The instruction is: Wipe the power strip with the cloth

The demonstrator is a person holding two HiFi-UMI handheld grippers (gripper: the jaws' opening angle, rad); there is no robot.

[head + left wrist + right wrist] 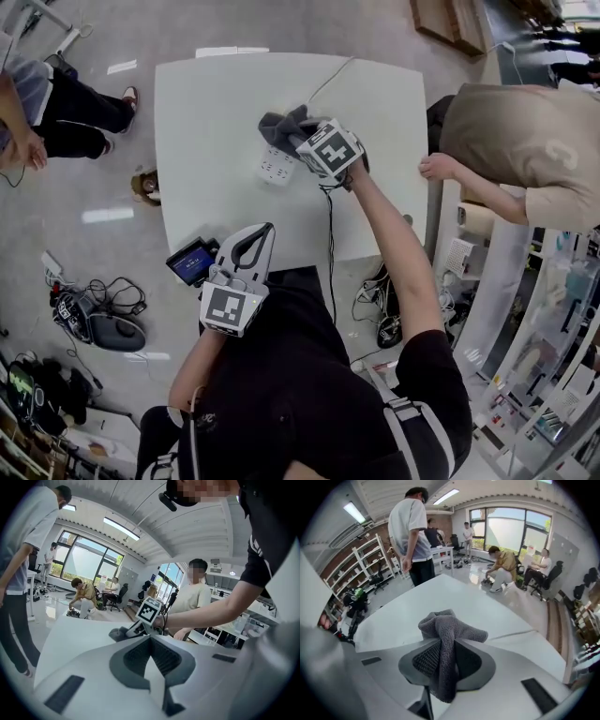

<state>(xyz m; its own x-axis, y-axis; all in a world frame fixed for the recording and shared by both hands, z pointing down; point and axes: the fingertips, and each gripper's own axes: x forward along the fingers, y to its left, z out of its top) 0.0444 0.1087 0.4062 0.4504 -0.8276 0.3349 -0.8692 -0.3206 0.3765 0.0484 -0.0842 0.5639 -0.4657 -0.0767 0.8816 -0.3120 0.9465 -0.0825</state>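
A white power strip [275,170] lies flat near the middle of the white table [216,103], its thin cord [330,79] running to the far edge. My right gripper [298,141] hovers at the strip's far right end, shut on a grey cloth [281,126]. In the right gripper view the cloth [451,629] bunches up between the pads [425,660] and hangs down past them; the strip is hidden there. My left gripper [263,231] rests at the table's near edge, apart from the strip, its jaws shut with nothing in them [151,638].
A small device with a blue screen [192,262] sits at the table's front left edge. A person stands at the right with a hand [436,167] on the table's side. Another person [42,103] is at the far left. Cables and gear [94,314] lie on the floor.
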